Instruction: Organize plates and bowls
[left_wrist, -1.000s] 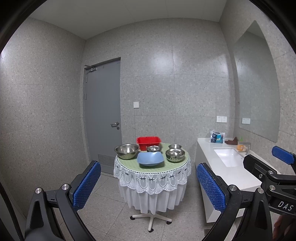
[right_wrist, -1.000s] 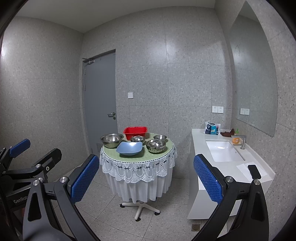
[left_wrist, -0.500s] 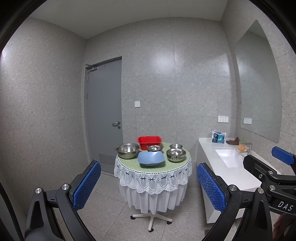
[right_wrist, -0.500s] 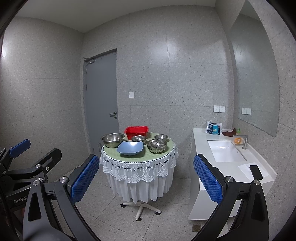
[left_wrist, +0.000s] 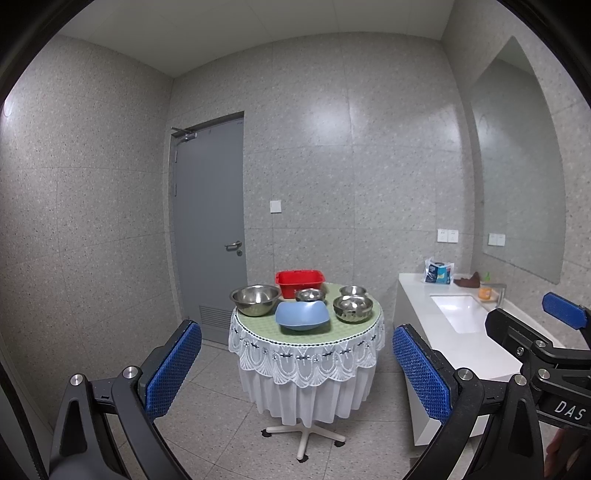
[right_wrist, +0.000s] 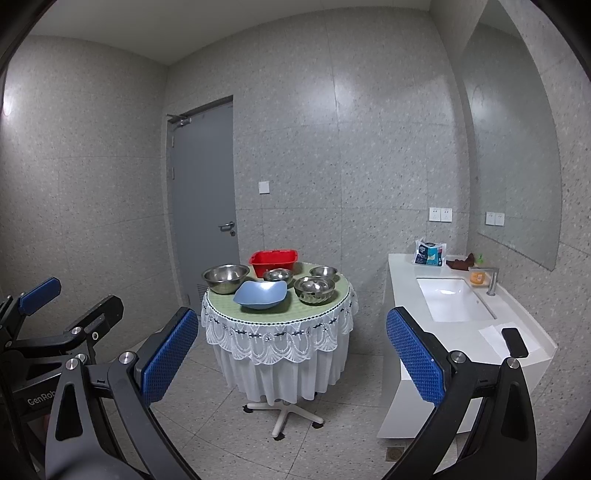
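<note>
Steel bowls and one blue dish stand far from both cameras, so small details are hard to read. The contents of the red plastic tub (left_wrist: 300, 281) are hidden by its wall, and something pale inside the ribbed steel bowl (left_wrist: 352, 308) cannot be identified. The round surface (left_wrist: 306, 334) is covered with a green mat and a white lace cloth that hides everything except the star foot on the floor.

The blue dish (left_wrist: 302, 315) is at the front middle, with wavy, almost square edges. The large steel bowl (left_wrist: 255, 298) stands to its left, near the edge. Behind the blue dish is a small steel bowl (left_wrist: 310, 294), just in front of the tub. Another small steel bowl (left_wrist: 353, 290) is at the back right, behind the ribbed one.

The left gripper (left_wrist: 297, 369) has its jaws wide apart and holds nothing. The right gripper (right_wrist: 288, 358) is the same, jaws wide with only air between them. Both are well apart from the surface. The white counter (right_wrist: 472, 332) with a sink is to the right, partly cut off by the right gripper's finger.
</note>
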